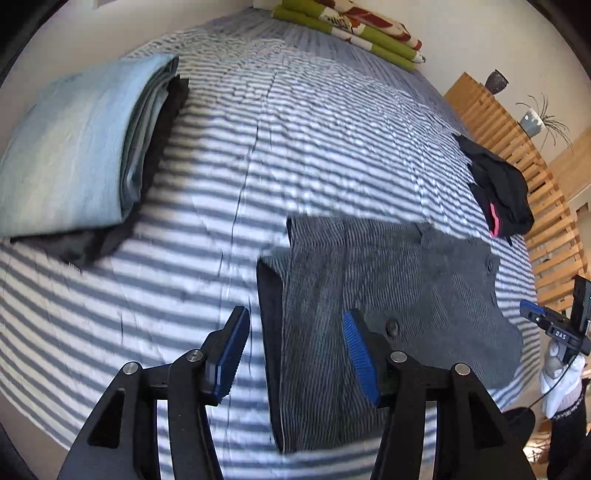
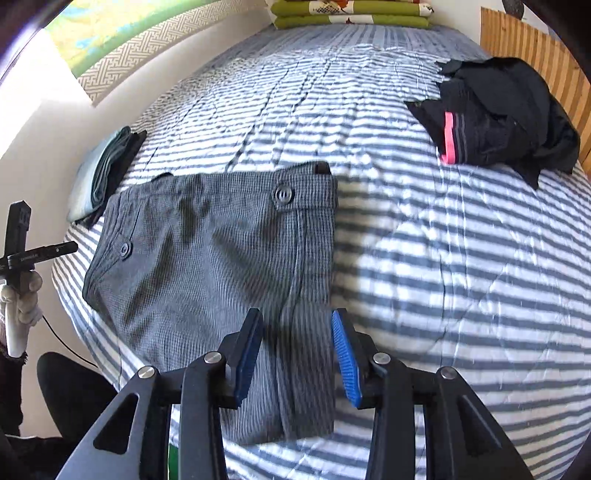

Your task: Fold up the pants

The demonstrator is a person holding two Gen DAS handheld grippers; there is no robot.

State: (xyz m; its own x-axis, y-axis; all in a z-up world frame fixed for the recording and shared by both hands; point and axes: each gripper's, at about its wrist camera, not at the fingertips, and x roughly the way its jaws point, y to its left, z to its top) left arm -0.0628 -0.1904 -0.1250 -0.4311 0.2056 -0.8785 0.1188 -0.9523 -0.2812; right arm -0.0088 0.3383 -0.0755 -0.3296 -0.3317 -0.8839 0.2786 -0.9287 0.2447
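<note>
Pants lie folded on the striped bedspread; left gripper and right gripper hover apart-jawed, seemingly holding nothing.

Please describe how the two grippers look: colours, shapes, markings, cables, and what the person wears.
Each gripper, left gripper and right gripper, has black angular arms with silver rivets and blue ribbed pads. A thin black cable hangs from the left one. The hand wears a white glove.

Likely a home bedroom; striped bed cover, stacked cushions, wooden slats
</note>
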